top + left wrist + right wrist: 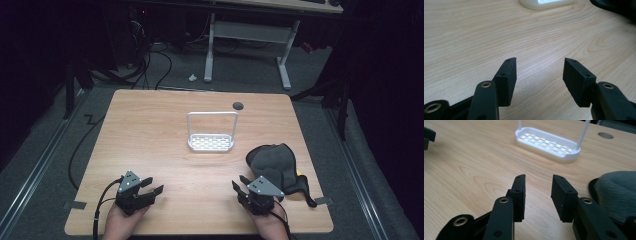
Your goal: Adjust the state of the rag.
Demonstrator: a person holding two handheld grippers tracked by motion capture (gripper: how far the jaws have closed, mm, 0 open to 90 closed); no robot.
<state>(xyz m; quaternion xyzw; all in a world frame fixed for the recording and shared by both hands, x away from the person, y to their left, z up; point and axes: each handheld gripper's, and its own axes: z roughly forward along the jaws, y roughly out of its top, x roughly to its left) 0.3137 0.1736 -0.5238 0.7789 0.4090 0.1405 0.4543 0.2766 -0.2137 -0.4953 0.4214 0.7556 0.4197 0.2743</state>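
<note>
While both of your grippers rest near the front edge of the light wooden table (pixel 150 135), the left gripper (pixel 152 187) and the right gripper (pixel 239 186) each stand with jaws parted and hold nothing. A dark grey fleece slipper (pixel 275 162) lies just beside your right gripper, near the white slotted plastic rack with a tall wire handle (pixel 211 142). Reach right, square the jaws over the slipper's rim, and close on one firm fold.
</note>
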